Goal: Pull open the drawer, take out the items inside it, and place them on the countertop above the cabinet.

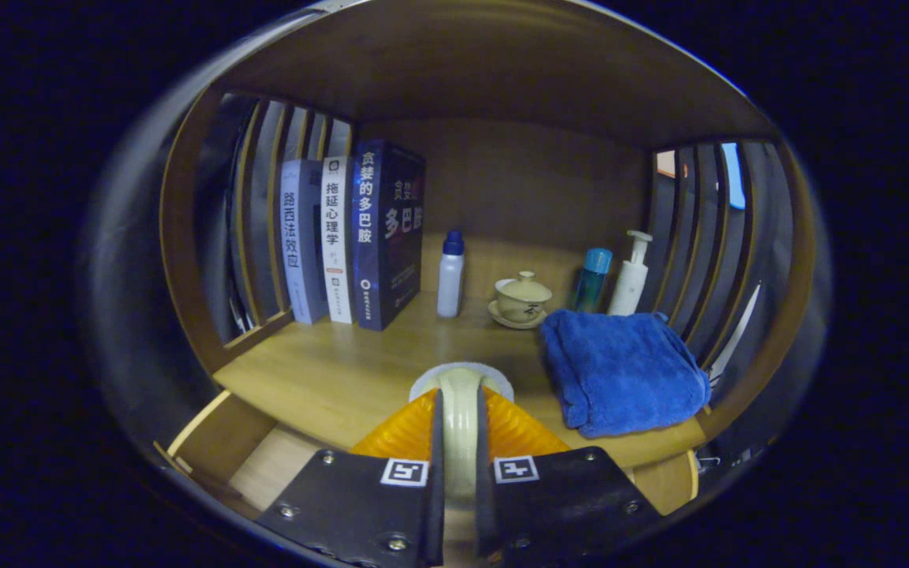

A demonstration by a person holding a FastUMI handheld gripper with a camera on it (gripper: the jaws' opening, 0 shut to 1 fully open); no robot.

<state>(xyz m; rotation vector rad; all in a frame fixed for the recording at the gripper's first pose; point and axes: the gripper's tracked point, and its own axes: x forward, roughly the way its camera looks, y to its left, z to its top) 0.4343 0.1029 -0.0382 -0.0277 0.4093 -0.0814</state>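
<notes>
gripper view: the tool (459, 442) is closed on a pale round item (461, 394), both fingers pressing its sides, the item standing up between them with a white disc-like top at twelve o'clock of the fingertips. what the item is i cannot tell. it is held over the front lip of the desk (328, 379), above the open drawer (265, 465) that shows at seven o'clock of the tool, so it looks lifted out and on its way to be set down.

on the desk, well beyond the fingers: books (352, 237) upright at eleven o'clock, leaning on the slatted side; a white bottle (450, 276) at twelve; a lidded cup (521, 300) on its saucer just right of that; a teal bottle (592, 280) and a pump bottle (632, 272) at one o'clock. a folded blue towel (620, 371) lies at two o'clock, near the fingers.

the bare wood straight ahead, between books and towel, seems the likely spot to put the item.
</notes>
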